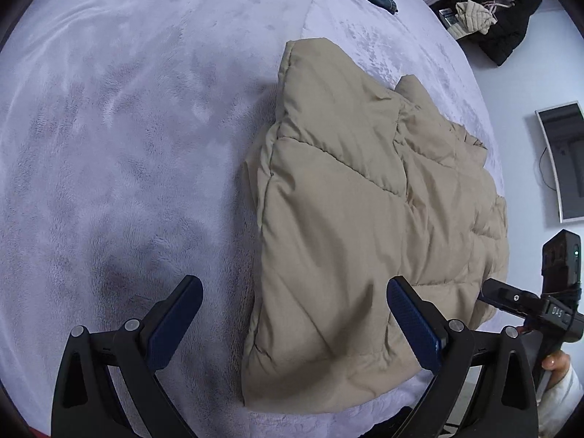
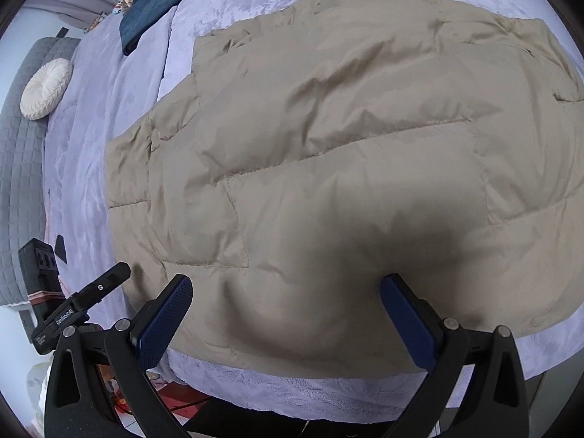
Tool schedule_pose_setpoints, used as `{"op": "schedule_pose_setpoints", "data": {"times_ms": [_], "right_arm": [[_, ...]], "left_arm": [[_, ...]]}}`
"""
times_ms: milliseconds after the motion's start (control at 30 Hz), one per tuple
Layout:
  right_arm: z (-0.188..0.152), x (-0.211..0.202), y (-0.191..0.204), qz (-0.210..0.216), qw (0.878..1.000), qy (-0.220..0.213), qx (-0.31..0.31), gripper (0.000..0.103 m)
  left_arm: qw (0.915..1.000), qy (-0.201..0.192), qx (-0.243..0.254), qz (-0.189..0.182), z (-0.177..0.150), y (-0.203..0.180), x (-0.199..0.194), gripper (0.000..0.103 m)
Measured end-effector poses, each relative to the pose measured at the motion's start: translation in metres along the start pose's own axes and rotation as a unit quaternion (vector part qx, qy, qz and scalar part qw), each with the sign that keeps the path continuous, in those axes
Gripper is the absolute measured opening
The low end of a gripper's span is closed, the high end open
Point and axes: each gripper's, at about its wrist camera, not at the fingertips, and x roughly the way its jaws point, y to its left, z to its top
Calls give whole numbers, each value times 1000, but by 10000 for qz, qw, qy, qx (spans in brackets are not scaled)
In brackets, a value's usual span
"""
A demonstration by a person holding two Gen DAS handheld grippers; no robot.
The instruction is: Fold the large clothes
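A beige quilted jacket [image 2: 328, 168] is laid flat on a bed covered by a lilac plush blanket [image 1: 127, 127], near the blanket's front edge. The long axis is seen to run from that front edge away toward the far side of the bed, with a narrower folded part at the far end — the near end lies broad and square.

The left tool [image 1: 294, 319] is held with its blue pads spread wide; only the jacket's near left corner lies below the gap, nothing clamped. The right tool [image 2: 286, 315] is likewise spread fully apart above the near hem — no fabric is pinched between its pads.

Around the jacket: a dark blue garment [image 2: 157, 3] is noted at the far side of the bed, a round cream cushion [image 2: 45, 89] against a grey quilted headboard [image 2: 22, 168], a heap of dark clothes [image 1: 492, 22] off the bed. Nothing lies on the jacket.
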Motion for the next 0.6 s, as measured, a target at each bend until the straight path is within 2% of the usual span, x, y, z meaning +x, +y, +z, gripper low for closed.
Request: {"op": "schedule_pose_setpoints", "data": {"times_ms": [167,333,433,533,600], "right_arm": [[4,12,-2,-73,9998,155,-128,103],[5,17,-6,-87,9996,204,-184,103],[5,20,-5,-135,9994,219,-233,103],[5,23,-3,-203,9990,289,-263,103],[6,25,-3,-256,9987,306,-303,103]], "left_arm": [[9972,221,1,-708,15,20,18,101],[9931,368,270,-1078,27,14,42,101],[9929,186,440,-1086,32,0,44,101],[9881,37,767,-1332,35,-19,40,101],[9876,-28,1109,-1110,36,-27,43,101]]}}
